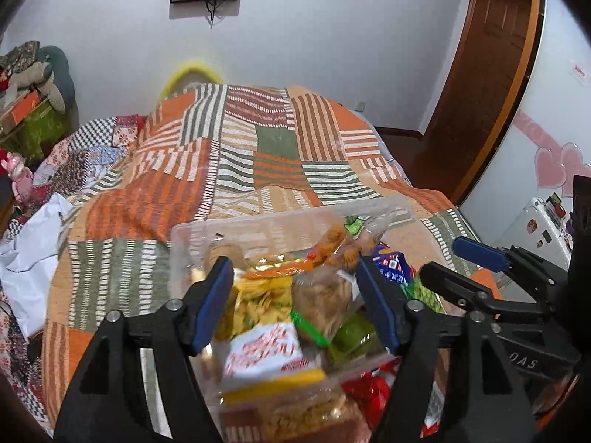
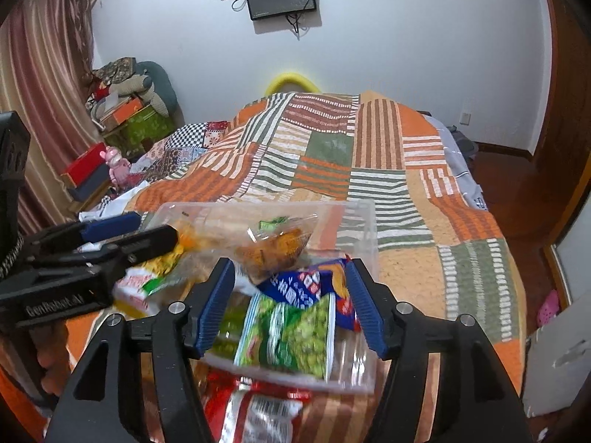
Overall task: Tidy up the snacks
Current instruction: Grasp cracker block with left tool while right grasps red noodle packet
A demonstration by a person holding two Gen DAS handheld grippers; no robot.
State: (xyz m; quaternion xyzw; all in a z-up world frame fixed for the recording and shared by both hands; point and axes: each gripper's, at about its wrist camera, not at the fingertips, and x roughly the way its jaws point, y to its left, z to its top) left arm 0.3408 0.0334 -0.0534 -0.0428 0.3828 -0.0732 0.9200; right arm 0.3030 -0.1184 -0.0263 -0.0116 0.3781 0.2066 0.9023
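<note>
We hover both wide-open tools, left hand-held gripper (image 1: pixel 295 295) and right hand-held gripper (image 2: pixel 291 295), over the clear bin (image 1: pixel 258 221) at lower centre on the bed (image 1: pixel 184 199), most snack packets (image 1: pixel 258 306) seemingly binned, red packet (image 2: pixel 258 413) remaining.

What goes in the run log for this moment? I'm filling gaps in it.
stage: packing snacks | left gripper: open over clear bin | right gripper: open above green packet | bin on bedspread
</note>
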